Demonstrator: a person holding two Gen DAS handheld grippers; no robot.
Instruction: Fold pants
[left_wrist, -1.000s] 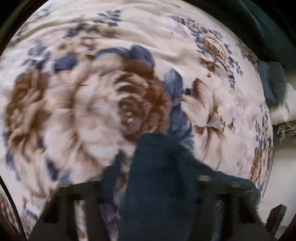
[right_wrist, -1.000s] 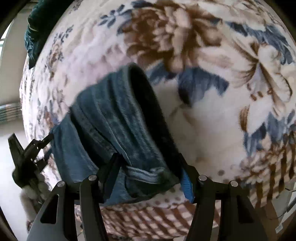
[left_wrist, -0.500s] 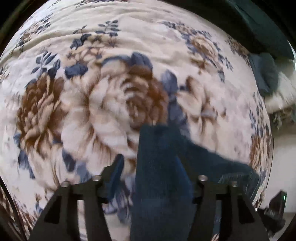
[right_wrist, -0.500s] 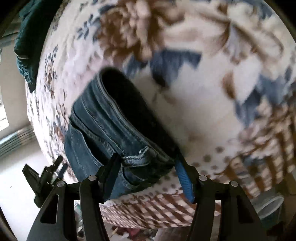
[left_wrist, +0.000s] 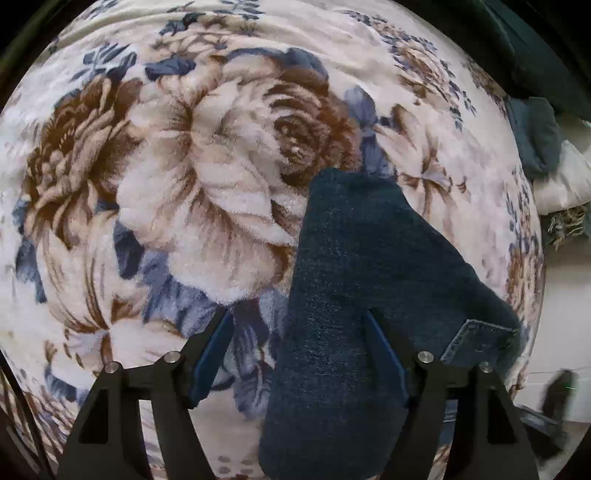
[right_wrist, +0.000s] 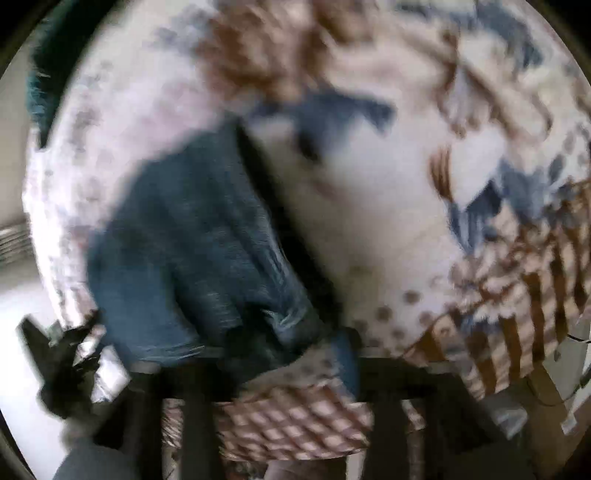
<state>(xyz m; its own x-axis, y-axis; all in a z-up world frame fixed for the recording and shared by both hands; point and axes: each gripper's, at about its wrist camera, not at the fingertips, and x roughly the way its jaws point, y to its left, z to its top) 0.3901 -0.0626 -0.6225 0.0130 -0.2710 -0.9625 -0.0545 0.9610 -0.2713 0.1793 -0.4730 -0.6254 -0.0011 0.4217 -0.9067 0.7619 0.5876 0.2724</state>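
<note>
Dark blue jeans (left_wrist: 369, 280) lie folded on a floral blanket (left_wrist: 207, 177). In the left wrist view my left gripper (left_wrist: 295, 328) points steeply down with its jaws opening. The denim fold lies between them against the right finger (left_wrist: 384, 347), while the left finger (left_wrist: 210, 350) stands apart from the cloth. The right wrist view is blurred by motion. There the jeans' waist end (right_wrist: 207, 251) reaches between the fingers of my right gripper (right_wrist: 288, 354), whose jaws are opening. Its blue right pad (right_wrist: 347, 358) looks slightly clear of the denim.
The blanket's checked border (right_wrist: 295, 424) hangs over the bed edge right under the right gripper. A grey-blue cushion (left_wrist: 535, 136) and a pale pillow (left_wrist: 561, 184) lie at the far right edge. A dark green cloth (right_wrist: 44, 74) lies at the far left corner.
The left jaws have spread wide and the denim fold no longer fills the gap between them. The right view has swung and blurred; its jaws narrowed a little, then widened.
</note>
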